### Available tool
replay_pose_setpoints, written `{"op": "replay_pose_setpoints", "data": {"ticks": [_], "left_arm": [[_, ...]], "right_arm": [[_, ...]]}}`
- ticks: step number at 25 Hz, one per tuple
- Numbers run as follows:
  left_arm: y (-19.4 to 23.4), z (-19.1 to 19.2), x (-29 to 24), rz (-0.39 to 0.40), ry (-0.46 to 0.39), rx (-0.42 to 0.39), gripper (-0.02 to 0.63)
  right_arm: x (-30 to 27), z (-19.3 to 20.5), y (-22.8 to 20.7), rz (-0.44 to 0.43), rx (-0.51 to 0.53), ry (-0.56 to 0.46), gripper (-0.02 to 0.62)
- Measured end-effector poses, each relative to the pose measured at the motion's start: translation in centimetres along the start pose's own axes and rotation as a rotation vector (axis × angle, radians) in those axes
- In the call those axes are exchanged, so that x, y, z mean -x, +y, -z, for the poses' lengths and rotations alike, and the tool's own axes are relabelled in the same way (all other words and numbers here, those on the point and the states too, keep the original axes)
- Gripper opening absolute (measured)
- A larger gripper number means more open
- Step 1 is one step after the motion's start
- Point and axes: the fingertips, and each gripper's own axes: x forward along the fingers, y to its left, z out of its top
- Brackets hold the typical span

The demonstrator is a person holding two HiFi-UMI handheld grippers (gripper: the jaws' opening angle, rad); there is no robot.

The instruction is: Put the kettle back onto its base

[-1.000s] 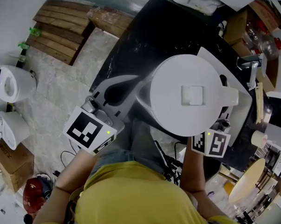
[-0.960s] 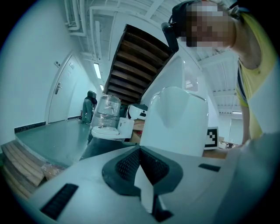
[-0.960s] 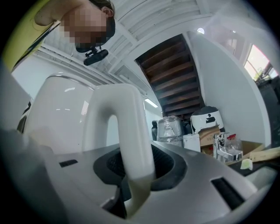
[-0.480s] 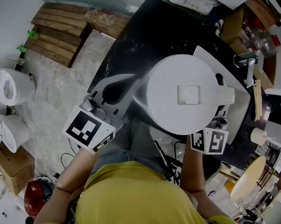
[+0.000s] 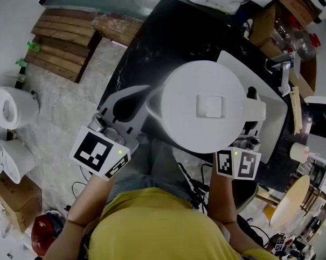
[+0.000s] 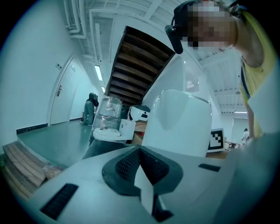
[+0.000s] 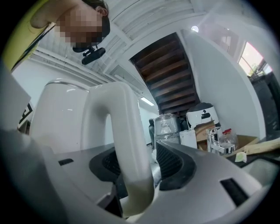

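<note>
white kettle [image 5: 205,109] seen from above, standing over a white slab [image 5: 275,122] on the dark tabletop [image 5: 165,51], lid uppermost and handle [image 7: 127,144] turned toward the person's right; what lies directly under it is hidden by its own body. right tongs [image 7: 151,173]: released, the jaws having just been opening, with the handle upright in the gap between them, nearer one pad than the other. left tongs [image 6: 140,151]: clenched on nothing, pads meeting tip to tip, held just beside the kettle's spout side, and whether they touch it cannot be told.
</note>
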Motion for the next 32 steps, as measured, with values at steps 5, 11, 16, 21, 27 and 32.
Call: {"op": "replay_pose_setpoints", "data": {"ticks": [5,11,16,21,27,32], "left_arm": [[0.1,-0.1,0.1,-0.031,-0.003,-0.003,0.002],[0.1,-0.4,0.1,-0.037,-0.011,-0.005,0.002],[0.0,-0.2,0.3,-0.047,-0.014,-0.006,0.002],[-0.2,0.0,0.9,-0.069,-0.02,-0.004,0.002],[-0.5,0.3,1.9,-0.1,-0.028,0.018,0.002],[-0.8,0.0,2.9,-0.118,-0.042,0.011,0.002]], "right_arm": [[0.4,0.6,0.1,0.069,0.064,0.067,0.195],[1.3,0.1,0.2,0.101,0.036,0.062,0.2],[2.4,-0.3,0.3,0.117,0.039,0.073,0.201],[3.6,-0.6,0.7,0.125,0.048,0.091,0.201],[5.6,-1.2,1.3,0.135,0.054,0.108,0.199],[7.0,-2.5,2.5,0.125,0.082,0.103,0.195]]}}
